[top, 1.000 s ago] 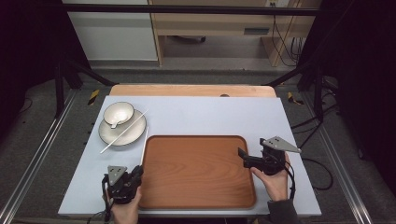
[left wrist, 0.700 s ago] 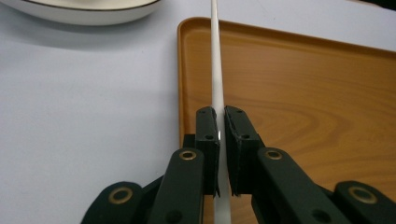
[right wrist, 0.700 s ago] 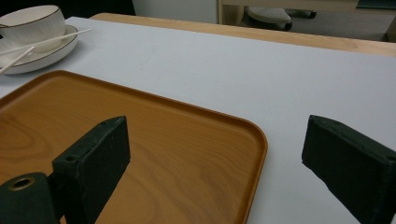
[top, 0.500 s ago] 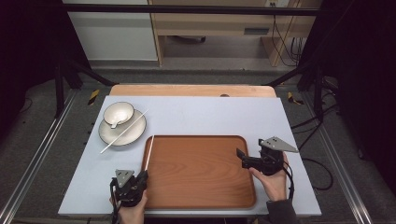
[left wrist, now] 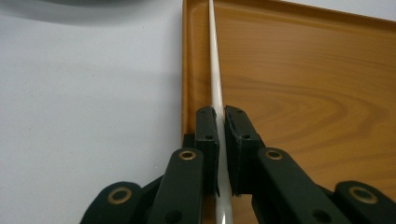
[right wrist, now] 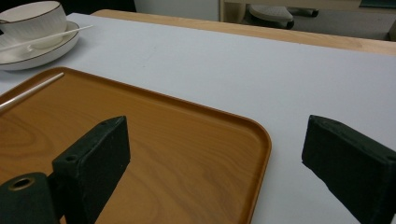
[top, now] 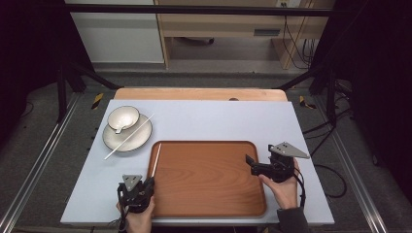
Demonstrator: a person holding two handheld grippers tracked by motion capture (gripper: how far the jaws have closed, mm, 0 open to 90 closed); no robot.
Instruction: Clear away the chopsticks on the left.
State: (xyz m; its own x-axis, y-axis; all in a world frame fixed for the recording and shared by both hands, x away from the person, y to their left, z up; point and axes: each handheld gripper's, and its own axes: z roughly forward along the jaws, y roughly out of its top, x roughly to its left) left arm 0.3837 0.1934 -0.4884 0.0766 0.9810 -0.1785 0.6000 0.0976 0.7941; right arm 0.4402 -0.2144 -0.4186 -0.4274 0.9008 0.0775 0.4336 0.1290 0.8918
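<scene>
A thin white chopstick (left wrist: 215, 88) is clamped between the closed jaws of the left gripper (left wrist: 220, 149), lying along the left rim of the brown wooden tray (top: 209, 179) on the pale bench (top: 218, 121). The right gripper (right wrist: 212, 172) is held wide open with nothing in it, over the tray's right edge.

The wooden tray (top: 209, 179) takes up the middle of the worktop (top: 218, 119) toward its near edge; its floor is bare except along the left rim, where a white chopstick (top: 155, 160) clamped in the left gripper (top: 149, 182) lies. The right gripper (top: 248, 164), jaws wide apart, hangs over the tray's right rim. Obstacles cluster at the far left corner: plate (top: 124, 141), bowl (top: 123, 118) and second chopstick (top: 128, 137). The far edge and right side offer open passage.
</scene>
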